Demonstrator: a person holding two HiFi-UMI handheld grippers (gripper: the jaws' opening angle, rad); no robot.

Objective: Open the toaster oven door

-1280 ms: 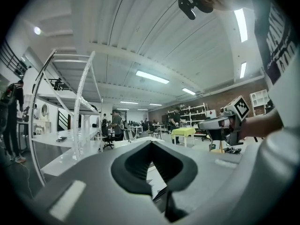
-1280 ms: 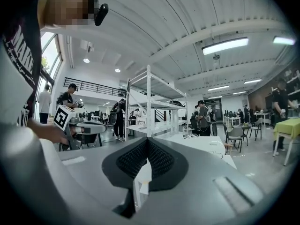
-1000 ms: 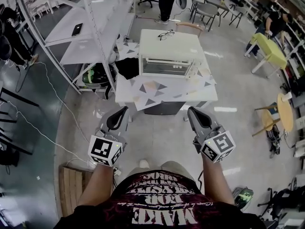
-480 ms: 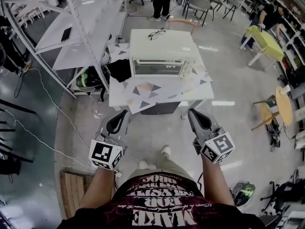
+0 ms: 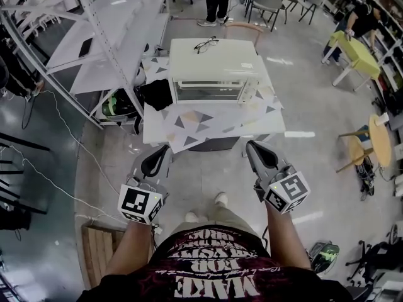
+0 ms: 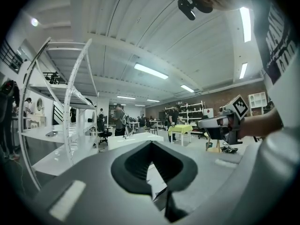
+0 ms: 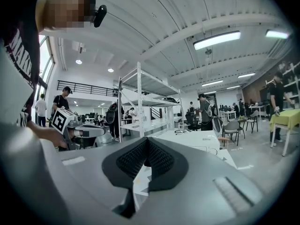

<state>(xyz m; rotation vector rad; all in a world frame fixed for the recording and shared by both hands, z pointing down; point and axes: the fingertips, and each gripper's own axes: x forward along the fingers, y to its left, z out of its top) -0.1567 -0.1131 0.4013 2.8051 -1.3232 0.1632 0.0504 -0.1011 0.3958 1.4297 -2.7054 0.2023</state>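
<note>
**Across the floor from the worktop: door shut, nothing begun**

Across bare floor ahead of the person stands a tall white shelving rack (image 5: 113, 36). Just to its right is the worktop (image 5: 258, 119), covered in a triangle-patterned sheet. On it sits the toaster oven (image 5: 214, 65), pale and boxy, with a pair of glasses (image 5: 206, 44) lying on its roof. Its glass door (image 5: 208, 93) faces the person and lies flush with the front, so it reads as closed. The handle is too small to make out from here.

Both tongs are held low in front of the person's body, level with one another and well apart from the worktop's near edge. The left tongs (image 5: 164, 148) are clenched on nothing: in the left gripper view the two dark pads meet at their tips, with only the distant room beyond them. The right tongs (image 5: 251, 146) are likewise pressed together and empty, aimed toward the oven.

By my reading, no part of the task is done. All of it is left: closing the gap to the worktop, spreading one pair of tongs, catching the door's handle or top edge, and swinging the door open, probably downward.
</note>
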